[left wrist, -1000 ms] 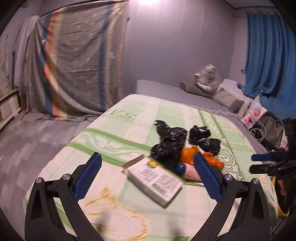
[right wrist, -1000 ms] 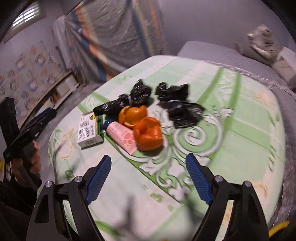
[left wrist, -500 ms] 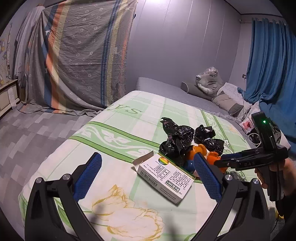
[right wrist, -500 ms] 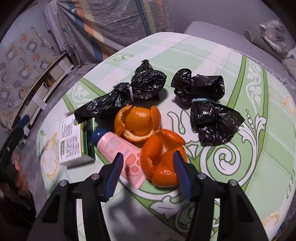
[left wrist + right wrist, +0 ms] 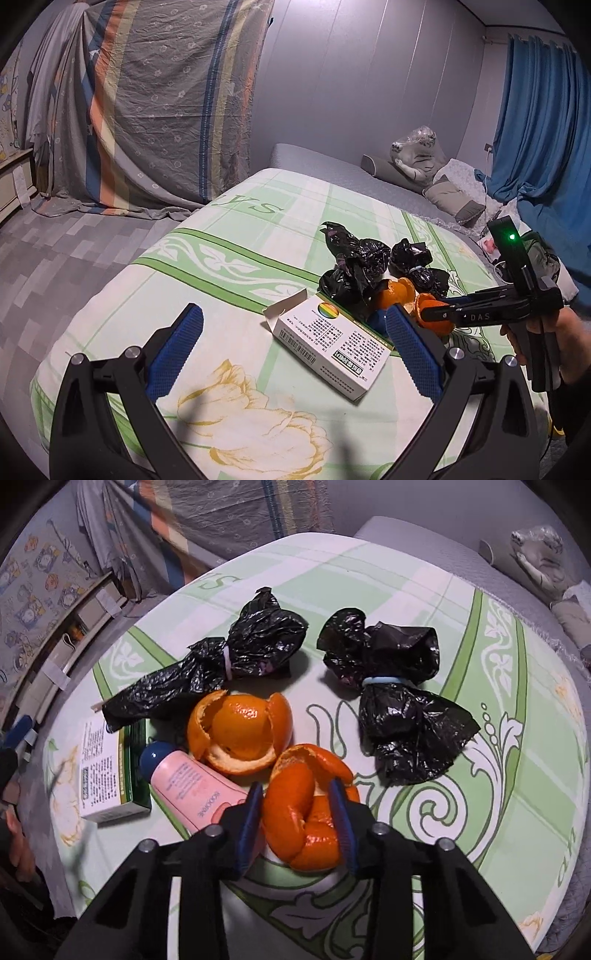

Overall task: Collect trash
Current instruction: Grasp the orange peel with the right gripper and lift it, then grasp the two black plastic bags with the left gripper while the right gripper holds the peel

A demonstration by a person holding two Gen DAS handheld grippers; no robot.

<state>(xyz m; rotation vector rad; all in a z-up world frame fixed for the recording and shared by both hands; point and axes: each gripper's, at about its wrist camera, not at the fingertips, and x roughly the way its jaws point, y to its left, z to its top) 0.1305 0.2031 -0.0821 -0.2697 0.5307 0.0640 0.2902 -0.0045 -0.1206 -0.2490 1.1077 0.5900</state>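
Note:
Trash lies on a green-patterned tablecloth (image 5: 461, 812). My right gripper (image 5: 297, 794) is shut on the near orange peel (image 5: 295, 801); it also shows in the left wrist view (image 5: 436, 314). A second orange peel (image 5: 240, 731) lies just beyond. A pink tube (image 5: 192, 786) with a blue cap lies to the left, beside a white and green box (image 5: 107, 775). Two tied black bags (image 5: 240, 646) (image 5: 395, 690) lie farther off. My left gripper (image 5: 291, 332) is open and empty, hovering near the box (image 5: 332, 339).
A striped cloth (image 5: 147, 103) hangs at the back. A grey bed (image 5: 351, 177) with pillows lies behind the table. Blue curtains (image 5: 535, 122) hang at the right. Shelves (image 5: 55, 635) stand at the left.
My right gripper moved forward and down and closed on the near orange peel. My left gripper stayed open and steadied near the box.

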